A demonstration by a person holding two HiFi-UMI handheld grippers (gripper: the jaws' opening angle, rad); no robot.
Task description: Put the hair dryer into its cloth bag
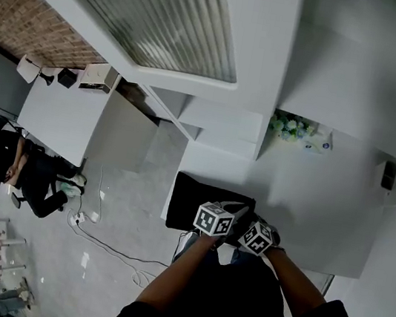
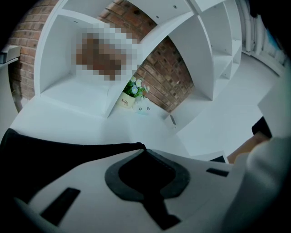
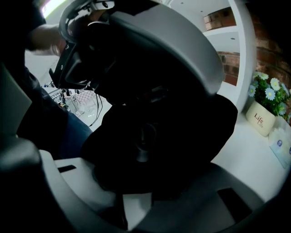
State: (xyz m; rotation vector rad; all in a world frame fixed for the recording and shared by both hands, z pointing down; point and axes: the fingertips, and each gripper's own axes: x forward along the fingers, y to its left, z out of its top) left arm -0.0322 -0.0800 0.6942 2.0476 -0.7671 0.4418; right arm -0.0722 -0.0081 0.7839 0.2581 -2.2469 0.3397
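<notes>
The black cloth bag (image 1: pixel 195 200) lies on the white table (image 1: pixel 309 210) near its front left corner. My left gripper (image 2: pixel 142 147) is shut, pinching the bag's edge (image 2: pixel 54 152); its marker cube (image 1: pixel 215 219) sits over the bag. Just to the right is my right gripper (image 1: pixel 264 233). In the right gripper view its jaws (image 3: pixel 136 182) are closed on a black rounded body with a round centre, the hair dryer (image 3: pixel 145 136), right against the bag's dark cloth. The grey left gripper (image 3: pixel 177 50) hangs close above it. Most of the dryer is lost in the dark.
A small pot of white flowers (image 1: pixel 288 125) and a blue-white packet (image 1: pixel 319 143) stand at the table's back, by the white shelf unit (image 2: pixel 182 54). Left of the table is floor with a cable (image 1: pixel 114 253) and a seated person (image 1: pixel 26 172).
</notes>
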